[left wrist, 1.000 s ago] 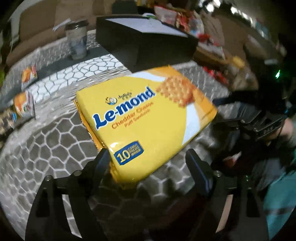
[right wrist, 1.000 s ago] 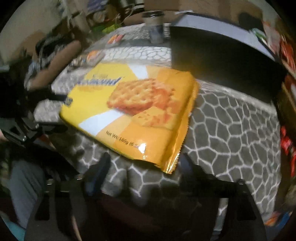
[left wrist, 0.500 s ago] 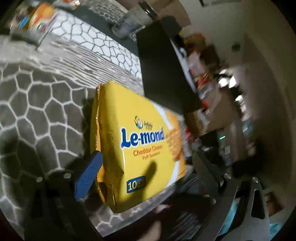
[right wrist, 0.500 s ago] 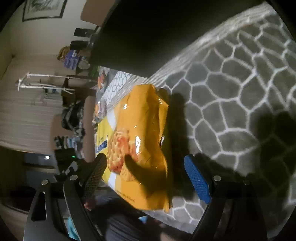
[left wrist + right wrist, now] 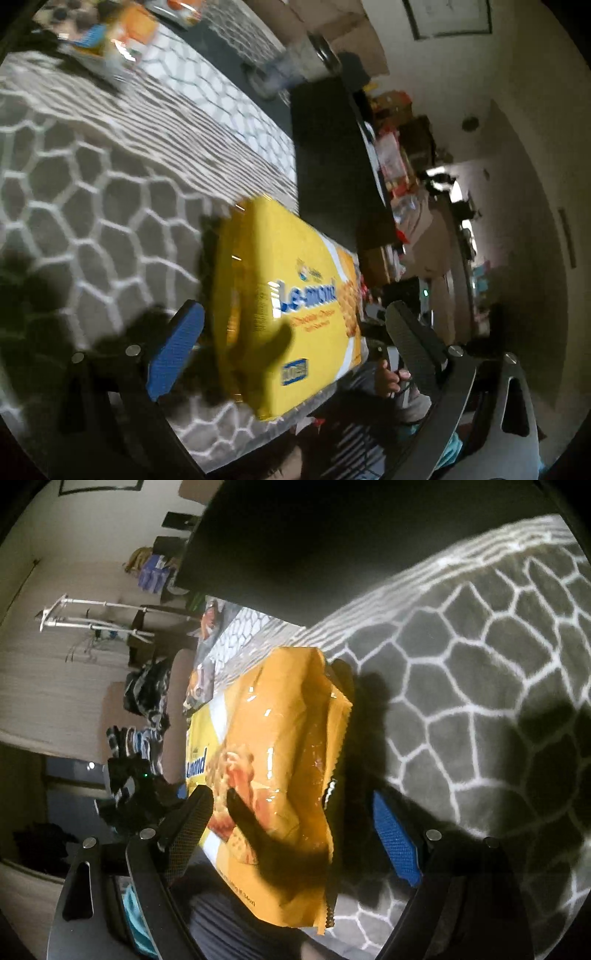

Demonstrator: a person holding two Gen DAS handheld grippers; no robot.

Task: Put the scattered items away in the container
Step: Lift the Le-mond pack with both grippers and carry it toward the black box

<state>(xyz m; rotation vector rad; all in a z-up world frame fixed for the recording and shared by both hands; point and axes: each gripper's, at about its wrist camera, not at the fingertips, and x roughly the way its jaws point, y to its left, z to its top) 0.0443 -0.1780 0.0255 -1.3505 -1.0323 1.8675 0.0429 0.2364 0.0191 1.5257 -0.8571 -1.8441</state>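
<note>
Straddling the yellow cracker pack [image 5: 280,306] from both ends, neither gripper was squeezing it yet.

Left gripper [image 5: 295,343] had just been opening and stood wide with the pack between its jaws; right gripper [image 5: 291,830] gaped too, around the crimped end. Pack lay on the honeycomb-pattern cloth [image 5: 92,206], near the black container [image 5: 328,177].

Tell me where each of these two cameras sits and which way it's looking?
Left wrist: on the left gripper, looking along its open fingers at one end of the yellow biscuit pack on the patterned cloth; a hand shows beyond.
Right wrist: on the right gripper, open, facing the pack's crimped end.
Shared: the pack, the cloth, the black box behind; each gripper straddles an opposite end.
</note>
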